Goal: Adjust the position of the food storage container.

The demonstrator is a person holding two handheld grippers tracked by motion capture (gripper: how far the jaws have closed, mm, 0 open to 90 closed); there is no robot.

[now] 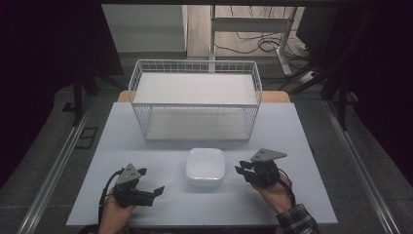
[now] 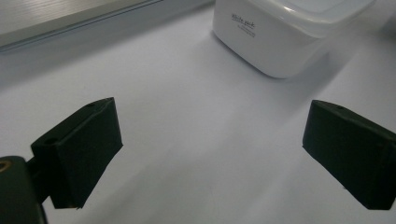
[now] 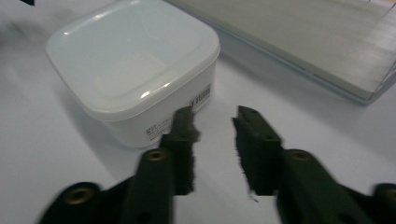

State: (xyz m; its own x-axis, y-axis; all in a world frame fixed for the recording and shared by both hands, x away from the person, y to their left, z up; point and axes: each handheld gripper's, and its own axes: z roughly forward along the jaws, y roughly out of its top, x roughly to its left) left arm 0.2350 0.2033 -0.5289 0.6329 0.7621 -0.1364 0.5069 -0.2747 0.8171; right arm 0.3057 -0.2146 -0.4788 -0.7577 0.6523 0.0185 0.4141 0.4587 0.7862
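A white square container with a lid (image 1: 205, 166) sits on the pale table top (image 1: 122, 141), near the front and between both hands. My left gripper (image 1: 152, 180) rests left of it with its jaws wide open and nothing between them. In the left gripper view the container (image 2: 280, 32) lies ahead and to the right of the open left gripper (image 2: 212, 126). My right gripper (image 1: 242, 168) is just right of the container, apart from it. In the right gripper view the container (image 3: 135, 65) stands close on the left, and the right gripper (image 3: 215, 116) has a narrow empty gap.
A white wire basket (image 1: 195, 100) with a pale liner stands behind the container at the middle back of the table. Its lower edge (image 3: 303, 70) shows in the right gripper view, and as a grey strip (image 2: 70, 18) in the left gripper view. Dark floor and metal rails flank the table.
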